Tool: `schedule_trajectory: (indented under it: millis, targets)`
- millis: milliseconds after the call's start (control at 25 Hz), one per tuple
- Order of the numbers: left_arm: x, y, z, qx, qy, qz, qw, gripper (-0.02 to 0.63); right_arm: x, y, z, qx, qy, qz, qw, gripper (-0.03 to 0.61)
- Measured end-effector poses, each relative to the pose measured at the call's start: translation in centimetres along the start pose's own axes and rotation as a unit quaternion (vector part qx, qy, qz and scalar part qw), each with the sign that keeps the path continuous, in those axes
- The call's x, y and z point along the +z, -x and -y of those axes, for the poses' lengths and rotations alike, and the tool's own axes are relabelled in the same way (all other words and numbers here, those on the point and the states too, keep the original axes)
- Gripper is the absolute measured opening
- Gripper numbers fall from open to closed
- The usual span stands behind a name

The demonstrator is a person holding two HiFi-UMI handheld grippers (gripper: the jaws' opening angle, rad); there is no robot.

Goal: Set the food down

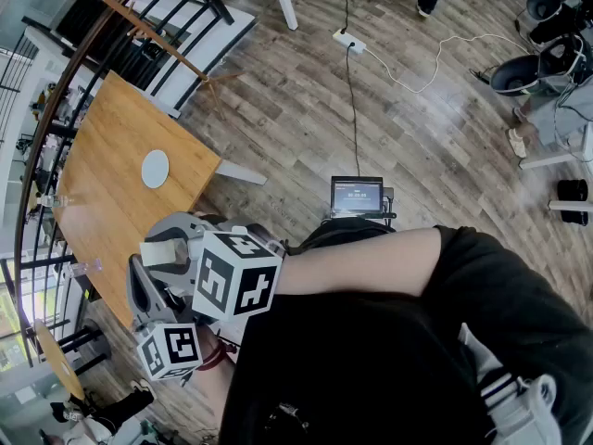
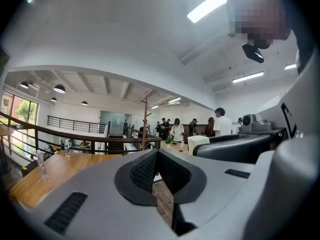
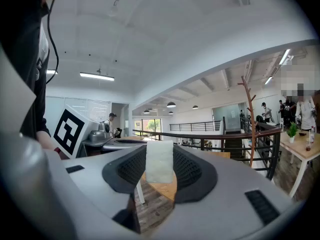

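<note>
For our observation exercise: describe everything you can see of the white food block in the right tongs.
The white food block is a pale rectangular slab with a grainy surface. It stands upright between the dark ribbed pads of the right tongs, which press on both its sides. It is held in the air near the edge of the wooden table, touching nothing else.

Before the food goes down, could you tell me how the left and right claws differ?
The right claw is clamped on a white food block; the left claw holds nothing. The right claw's jaws sit apart; the left claw's meet at the tips. Both are grey with dark ribbed insides.
</note>
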State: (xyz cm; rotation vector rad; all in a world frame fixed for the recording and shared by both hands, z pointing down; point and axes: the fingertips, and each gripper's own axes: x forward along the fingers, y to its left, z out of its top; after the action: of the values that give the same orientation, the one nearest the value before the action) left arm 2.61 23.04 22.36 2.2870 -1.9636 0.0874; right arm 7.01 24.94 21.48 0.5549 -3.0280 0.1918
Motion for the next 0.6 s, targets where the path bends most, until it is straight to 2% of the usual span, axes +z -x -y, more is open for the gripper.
schedule_trajectory:
  millis: [600]
  targets:
    - [-0.16,-0.07,-0.23,-0.004,0.007,-0.005,1.0000,-0.003,0.05,-0.59,0.25,0.006,-0.024,0.005,1.000,0.170]
